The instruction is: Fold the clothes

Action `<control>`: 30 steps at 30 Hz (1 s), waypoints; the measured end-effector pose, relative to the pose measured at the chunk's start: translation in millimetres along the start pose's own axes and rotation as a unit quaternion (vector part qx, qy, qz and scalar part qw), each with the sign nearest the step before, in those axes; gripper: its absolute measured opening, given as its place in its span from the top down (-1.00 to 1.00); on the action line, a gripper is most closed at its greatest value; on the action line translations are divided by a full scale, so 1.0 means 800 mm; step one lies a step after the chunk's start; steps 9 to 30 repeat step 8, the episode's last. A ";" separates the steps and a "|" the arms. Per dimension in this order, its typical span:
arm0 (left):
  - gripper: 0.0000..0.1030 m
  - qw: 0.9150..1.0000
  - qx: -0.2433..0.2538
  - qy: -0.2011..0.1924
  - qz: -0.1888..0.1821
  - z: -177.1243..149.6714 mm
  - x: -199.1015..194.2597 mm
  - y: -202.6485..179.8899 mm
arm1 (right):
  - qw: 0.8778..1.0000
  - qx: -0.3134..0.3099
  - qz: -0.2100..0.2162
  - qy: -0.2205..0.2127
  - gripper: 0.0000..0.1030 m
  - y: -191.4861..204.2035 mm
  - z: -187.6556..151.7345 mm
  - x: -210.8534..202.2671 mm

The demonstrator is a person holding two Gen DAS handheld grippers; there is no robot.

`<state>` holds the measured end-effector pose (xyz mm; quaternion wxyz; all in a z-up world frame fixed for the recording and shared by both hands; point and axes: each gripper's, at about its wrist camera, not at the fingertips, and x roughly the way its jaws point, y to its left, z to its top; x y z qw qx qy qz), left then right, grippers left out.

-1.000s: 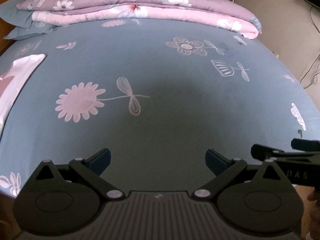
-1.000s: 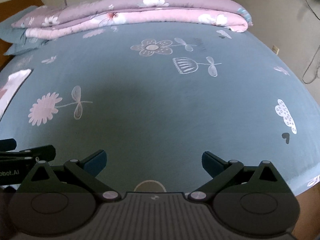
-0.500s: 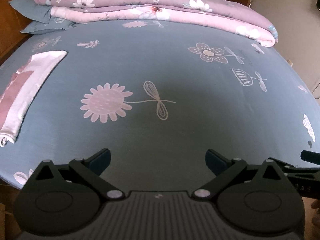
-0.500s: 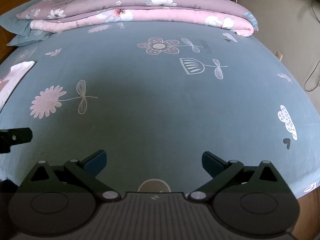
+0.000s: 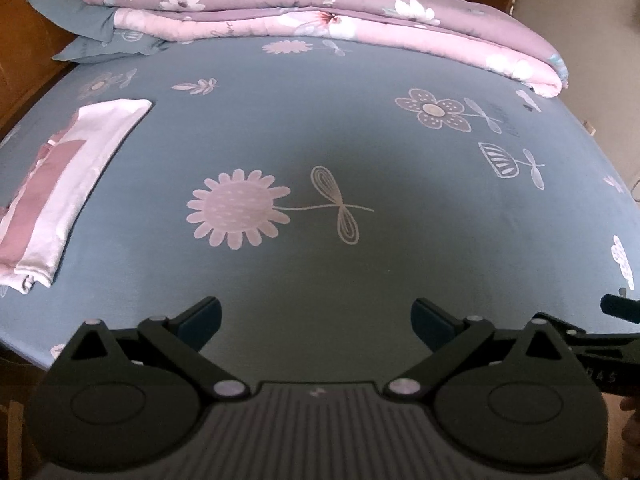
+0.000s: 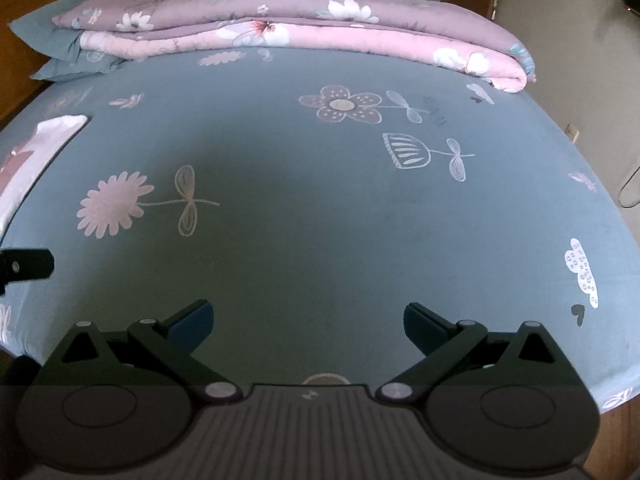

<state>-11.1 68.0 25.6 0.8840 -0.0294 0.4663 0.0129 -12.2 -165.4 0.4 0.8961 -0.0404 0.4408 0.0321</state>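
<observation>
A folded white and pink garment [image 5: 68,184] lies flat on the left side of the blue flowered bed sheet [image 5: 320,152]; only its far end shows as the same garment [image 6: 36,148] in the right wrist view. My left gripper [image 5: 316,322] is open above the sheet near the bed's front edge, nothing between its fingers, well to the right of the garment. My right gripper [image 6: 306,322] is also open and empty over the sheet. A part of the right gripper shows at the right edge of the left wrist view.
A folded pink flowered quilt [image 5: 340,24] lies across the far end of the bed, with blue pillows [image 5: 96,36] at its left. A wooden headboard [image 5: 20,52] runs along the left. A wall and cable [image 6: 632,184] stand to the right.
Both views have pulled back and turned left, so more of the folded garment and pillows shows. Both grippers stay open and empty.
</observation>
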 end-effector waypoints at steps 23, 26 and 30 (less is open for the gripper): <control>-0.95 1.000 0.006 0.003 -0.006 -0.002 0.003 -0.007 | 1.000 0.005 -0.002 0.001 -1.00 -0.002 0.000 0.002; -0.95 1.000 0.006 0.003 -0.006 -0.002 0.003 -0.007 | 1.000 0.005 -0.002 0.001 -1.00 -0.002 0.000 0.002; -0.95 1.000 0.006 0.003 -0.006 -0.002 0.003 -0.007 | 1.000 0.005 -0.002 0.001 -1.00 -0.002 0.000 0.002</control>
